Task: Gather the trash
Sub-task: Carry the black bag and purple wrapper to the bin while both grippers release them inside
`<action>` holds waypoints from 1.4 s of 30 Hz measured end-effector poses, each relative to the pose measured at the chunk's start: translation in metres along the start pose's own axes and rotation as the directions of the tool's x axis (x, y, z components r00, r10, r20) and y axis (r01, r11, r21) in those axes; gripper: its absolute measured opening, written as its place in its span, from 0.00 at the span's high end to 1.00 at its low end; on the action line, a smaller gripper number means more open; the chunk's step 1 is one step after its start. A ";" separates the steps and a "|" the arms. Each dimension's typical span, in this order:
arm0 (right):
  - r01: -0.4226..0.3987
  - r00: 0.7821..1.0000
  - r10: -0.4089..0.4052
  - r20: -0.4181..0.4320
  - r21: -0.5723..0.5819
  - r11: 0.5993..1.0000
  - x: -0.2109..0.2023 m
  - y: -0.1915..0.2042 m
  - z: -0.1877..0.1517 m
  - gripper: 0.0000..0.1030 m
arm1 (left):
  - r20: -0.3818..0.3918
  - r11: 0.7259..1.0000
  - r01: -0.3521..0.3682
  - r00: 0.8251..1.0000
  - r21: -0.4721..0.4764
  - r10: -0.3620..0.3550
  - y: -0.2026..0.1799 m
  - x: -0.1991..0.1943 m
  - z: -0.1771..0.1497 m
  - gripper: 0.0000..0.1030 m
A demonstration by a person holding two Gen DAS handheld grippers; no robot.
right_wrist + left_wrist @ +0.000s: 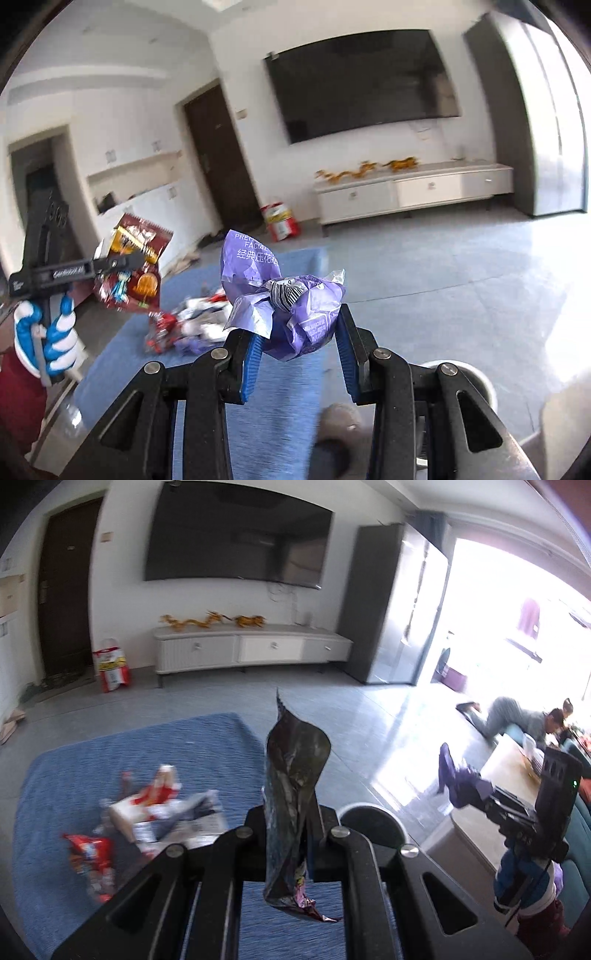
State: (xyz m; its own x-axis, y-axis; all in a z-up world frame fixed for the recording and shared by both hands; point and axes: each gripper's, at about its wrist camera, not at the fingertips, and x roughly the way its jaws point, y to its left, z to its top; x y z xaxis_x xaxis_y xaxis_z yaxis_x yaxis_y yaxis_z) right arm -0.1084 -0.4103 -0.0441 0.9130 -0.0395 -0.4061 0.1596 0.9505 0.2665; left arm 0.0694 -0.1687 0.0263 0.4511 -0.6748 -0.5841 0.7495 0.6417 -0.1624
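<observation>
My left gripper (291,830) is shut on a crumpled foil snack bag (293,775), seen edge-on in the left wrist view; its red printed face shows in the right wrist view (135,266), held high at the left. My right gripper (301,332) is shut on a crumpled purple tissue wrapper (295,314); it also shows in the left wrist view (458,781) at the right. A pile of wrappers and packets (147,812) lies on the blue rug (92,757) below, also in the right wrist view (192,325).
A round white bin rim (369,819) sits just right of the left gripper, also at lower right in the right wrist view (476,380). A TV cabinet (251,646), a red bag (110,668) and a person on the floor (517,716) are beyond.
</observation>
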 end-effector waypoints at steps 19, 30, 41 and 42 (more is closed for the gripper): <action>0.343 0.911 -0.298 -0.284 0.123 0.931 0.087 -0.157 -0.067 0.64 | -0.371 0.978 0.207 0.910 0.012 -0.188 -0.150 0.242 -0.035 0.89; 0.429 0.849 -0.353 -0.392 0.123 0.895 0.137 -0.192 -0.093 0.50 | -0.434 0.970 0.215 0.867 -0.117 -0.245 -0.147 0.314 -0.048 0.53; 0.505 0.828 -0.430 -0.359 0.148 0.850 0.114 -0.196 -0.086 0.20 | -0.319 0.976 0.182 0.924 -0.118 -0.211 -0.138 0.280 -0.039 0.52; 0.507 0.831 -0.435 -0.347 0.151 0.849 0.110 -0.192 -0.082 0.17 | -0.302 0.977 0.176 0.931 -0.119 -0.204 -0.136 0.273 -0.037 0.52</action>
State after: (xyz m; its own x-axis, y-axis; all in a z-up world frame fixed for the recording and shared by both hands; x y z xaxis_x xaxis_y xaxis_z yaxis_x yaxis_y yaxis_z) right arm -0.0698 -0.5719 -0.2117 0.5593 -0.3390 -0.7565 0.6547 0.7404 0.1523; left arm 0.0733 -0.4269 -0.1407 0.1203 -0.6492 -0.7510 0.7542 0.5517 -0.3561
